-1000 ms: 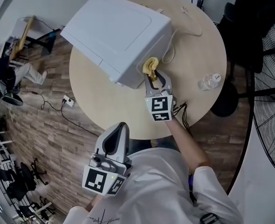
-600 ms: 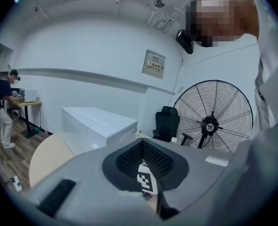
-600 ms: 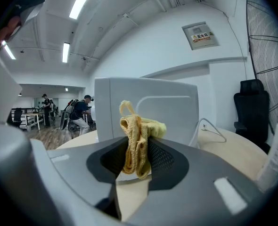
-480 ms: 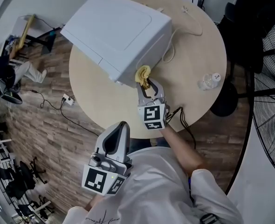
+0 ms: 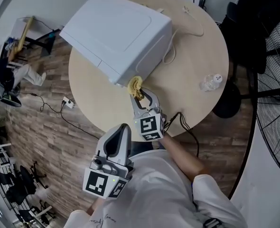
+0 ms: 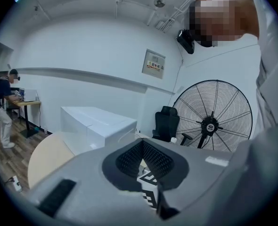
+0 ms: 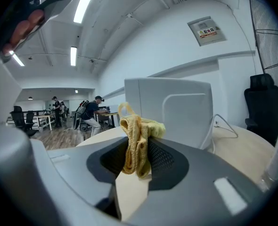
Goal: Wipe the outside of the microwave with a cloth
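The white microwave stands on the round wooden table, at its far left. My right gripper is shut on a bunched yellow cloth, which is pressed at the lower near corner of the microwave's side wall. In the right gripper view the cloth hangs folded between the jaws, with the microwave just beyond. My left gripper is held off the table by my body, shut and empty. The left gripper points across at the microwave.
A white power cable runs from the microwave across the table. A small clear bottle lies near the right edge. A large floor fan and a dark chair stand to the right. Beyond the table a person sits at a desk.
My right gripper has slid the cloth left and toward me along the microwave's side, from mid-wall to its near corner. The left gripper has stayed put.
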Demonstrator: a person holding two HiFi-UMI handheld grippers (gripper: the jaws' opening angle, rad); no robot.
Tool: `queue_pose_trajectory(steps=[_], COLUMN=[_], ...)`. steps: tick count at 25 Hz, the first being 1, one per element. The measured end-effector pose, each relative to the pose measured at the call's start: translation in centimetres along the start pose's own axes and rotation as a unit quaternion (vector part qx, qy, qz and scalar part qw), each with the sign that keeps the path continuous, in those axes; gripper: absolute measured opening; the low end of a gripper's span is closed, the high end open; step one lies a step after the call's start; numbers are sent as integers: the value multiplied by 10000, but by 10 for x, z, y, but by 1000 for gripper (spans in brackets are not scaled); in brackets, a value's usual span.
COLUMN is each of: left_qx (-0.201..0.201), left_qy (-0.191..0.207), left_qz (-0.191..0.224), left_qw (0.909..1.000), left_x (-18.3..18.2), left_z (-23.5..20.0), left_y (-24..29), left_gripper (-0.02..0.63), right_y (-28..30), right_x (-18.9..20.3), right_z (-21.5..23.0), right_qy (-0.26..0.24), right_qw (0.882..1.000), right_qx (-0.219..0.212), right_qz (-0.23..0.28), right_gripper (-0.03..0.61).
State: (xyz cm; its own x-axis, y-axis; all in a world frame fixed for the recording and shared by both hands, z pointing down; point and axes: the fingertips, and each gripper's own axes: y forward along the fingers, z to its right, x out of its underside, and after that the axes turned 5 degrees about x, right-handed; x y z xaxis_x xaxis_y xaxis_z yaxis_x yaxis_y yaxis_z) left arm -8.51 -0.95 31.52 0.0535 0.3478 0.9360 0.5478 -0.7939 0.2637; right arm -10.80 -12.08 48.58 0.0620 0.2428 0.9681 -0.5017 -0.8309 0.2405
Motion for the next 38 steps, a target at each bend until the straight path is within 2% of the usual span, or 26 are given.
queue_pose_trajectory(steps=[3, 5, 15, 20, 24, 34, 38], left_qx=[15, 20, -43, -138, -216, -219, -263], left_qy=[2, 2, 4, 19, 32, 43, 44], left_qz=[13, 14, -37, -86, -125, -269, -327], left_qw=[10000, 10000, 10000, 9999, 9997, 9994, 9991], left_x=[-1, -1, 0, 0, -2, 1, 2], left_z=[2, 2, -1, -8, -14, -22, -25], left_y=[2, 3, 2, 0, -1, 7, 8], left_gripper=[-8, -8, -8, -8, -8, -8, -8], right_y=[-9, -15, -1, 35, 56, 80, 89], right_x=[0, 0, -1, -5, 3, 21, 25], right_z=[-7, 0, 113, 148, 174, 235, 254], right_qy=[-52, -28, 408, 506, 774, 941, 895], right_qw=[9998, 9999, 9930, 9897, 9842, 9688, 9673], right_qx=[-183, -142, 1101, 1336, 1589, 2262, 2328], right_qz=[43, 80, 94, 63, -70, -373, -449], right_gripper=[127, 127, 126, 126, 126, 126, 125])
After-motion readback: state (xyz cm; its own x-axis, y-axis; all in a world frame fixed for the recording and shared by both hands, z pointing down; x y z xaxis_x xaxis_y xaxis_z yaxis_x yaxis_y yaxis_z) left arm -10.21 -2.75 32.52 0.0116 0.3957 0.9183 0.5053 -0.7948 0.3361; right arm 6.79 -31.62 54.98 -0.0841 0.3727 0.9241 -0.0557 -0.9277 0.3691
